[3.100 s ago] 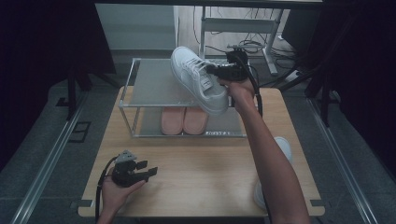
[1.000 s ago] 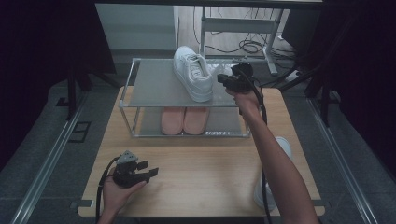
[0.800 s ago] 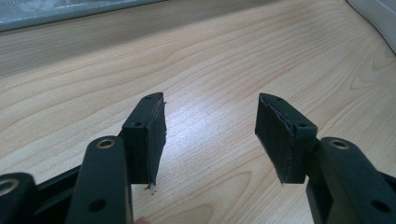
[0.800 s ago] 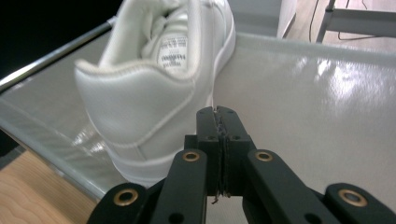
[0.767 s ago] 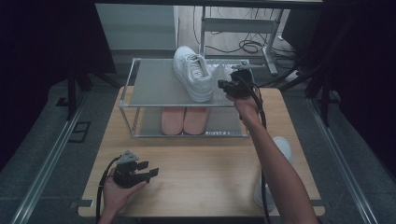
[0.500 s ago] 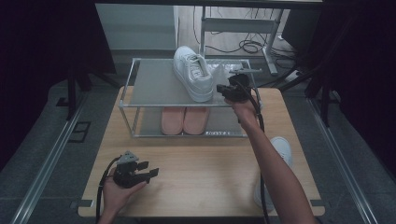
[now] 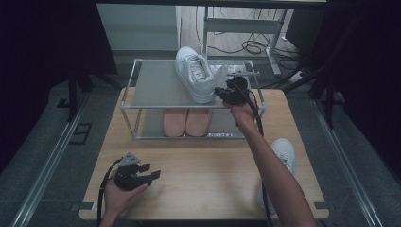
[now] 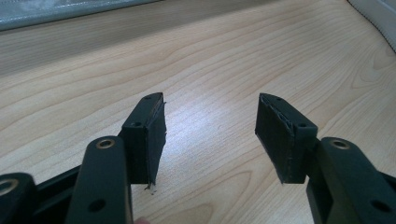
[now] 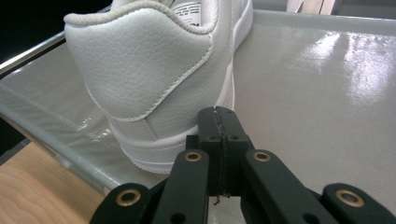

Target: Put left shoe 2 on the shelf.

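**Figure: Nudging a white sneaker into place on a rack's top shelf**

Nearest the viewer, the left claw [image 7: 150, 175] rests on the wooden surface [image 7: 213, 170], jaws apart with nothing between them. Beyond it, the right claw [image 9: 218, 122] sits with jaws pressed together and empty, its tip just beside the heel of the white sneaker [image 9: 154, 70], which stands upright on the grey top shelf [image 9: 327, 84] near its front edge. The step in hand appears to be squaring the sneaker by pushing: best done low at the sole, slowly, driving it away from the front rail (a high push could tip it). Below, a pink pair [image 7: 185, 121] occupies the lower shelf. A second white sneaker [image 7: 283, 150] lies at the surface's right edge. Behind the rack [image 7: 127, 101], dark curtains, a metal frame and floor cables close the room.
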{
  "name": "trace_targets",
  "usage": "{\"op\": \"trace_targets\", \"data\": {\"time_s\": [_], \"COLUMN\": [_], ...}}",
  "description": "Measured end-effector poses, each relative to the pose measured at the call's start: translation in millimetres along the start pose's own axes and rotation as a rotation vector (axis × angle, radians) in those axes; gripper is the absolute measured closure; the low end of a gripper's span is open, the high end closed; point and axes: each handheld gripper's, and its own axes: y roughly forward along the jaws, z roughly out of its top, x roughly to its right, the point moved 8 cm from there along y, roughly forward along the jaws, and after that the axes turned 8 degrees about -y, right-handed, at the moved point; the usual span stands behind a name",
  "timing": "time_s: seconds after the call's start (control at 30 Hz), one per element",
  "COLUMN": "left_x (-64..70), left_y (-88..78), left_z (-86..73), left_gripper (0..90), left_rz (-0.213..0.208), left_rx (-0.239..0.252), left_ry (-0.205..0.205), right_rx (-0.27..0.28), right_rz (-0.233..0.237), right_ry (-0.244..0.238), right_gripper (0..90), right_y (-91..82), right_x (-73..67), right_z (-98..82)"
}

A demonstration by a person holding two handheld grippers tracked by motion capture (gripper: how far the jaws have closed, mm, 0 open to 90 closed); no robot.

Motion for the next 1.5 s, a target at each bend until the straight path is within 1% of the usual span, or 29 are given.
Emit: {"op": "trace_targets", "data": {"time_s": [0.03,0.1,0.27,0.3,0.33,0.5,0.6,0.63,0.67,0.8,1.07,1.27,1.3,1.37,1.4,1.5], "left_x": [-0.1,-0.2,-0.1,-0.1,0.1,0.2,0.4,0.4,0.3,0.5,1.8,2.1,1.8,1.6,1.1,1.0], "left_y": [0.2,0.4,1.1,1.1,1.1,1.2,1.5,1.5,1.5,2.5,4.8,4.1,3.6,3.4,2.8,2.3], "left_z": [0.0,-0.1,-0.5,-0.5,-0.5,-0.7,-0.9,-0.9,-0.9,-1.6,-2.5,-2.0,-1.8,-1.8,-1.7,-1.7], "left_gripper": [43.3,43.3,43.3,43.3,43.3,43.3,43.3,43.3,43.3,43.3,43.3,43.2,43.2,43.2,43.2,43.2], "left_rz": [0.0,-0.001,-0.001,-0.001,-0.002,-0.002,-0.004,-0.004,-0.004,-0.004,-0.006,-0.008,-0.008,-0.01,-0.008,-0.008], "left_rx": [0.0,-0.001,-0.003,-0.003,-0.001,-0.006,-0.006,-0.006,-0.007,-0.011,-0.017,-0.013,-0.011,-0.011,-0.011,-0.011], "left_ry": [0.0,0.0,0.001,0.001,0.001,0.004,0.004,0.004,0.004,0.006,0.008,0.005,0.005,0.004,0.005,0.004], "right_rx": [0.001,0.007,0.012,0.012,0.017,0.03,0.035,0.035,0.036,0.036,0.037,0.034,0.035,0.036,0.04,0.042], "right_rz": [0.004,0.027,0.056,0.056,0.073,0.105,0.119,0.119,0.123,0.138,0.139,0.139,0.126,0.124,0.12,0.117], "right_ry": [0.002,0.008,-0.012,-0.012,-0.013,-0.009,-0.011,-0.011,-0.016,-0.016,-0.01,-0.012,-0.019,-0.02,-0.023,-0.031], "right_gripper": [89.6,89.6,89.6,89.6,89.6,89.6,89.6,89.6,89.6,89.6,89.6,89.5,89.6,89.5,89.5,89.5], "right_y": [0.0,0.7,3.9,3.9,5.6,9.1,11.8,11.8,13.8,16.1,16.2,15.7,13.1,11.7,6.5,-1.3], "right_x": [-1.2,-6.2,-21.0,-21.0,-27.0,-39.2,-46.2,-46.2,-50.7,-56.8,-57.2,-55.8,-52.3,-51.1,-47.4,-43.1], "right_z": [0.4,1.7,5.6,5.6,7.4,11.3,13.3,13.3,13.9,14.4,14.6,13.5,12.7,12.5,11.5,8.6]}}
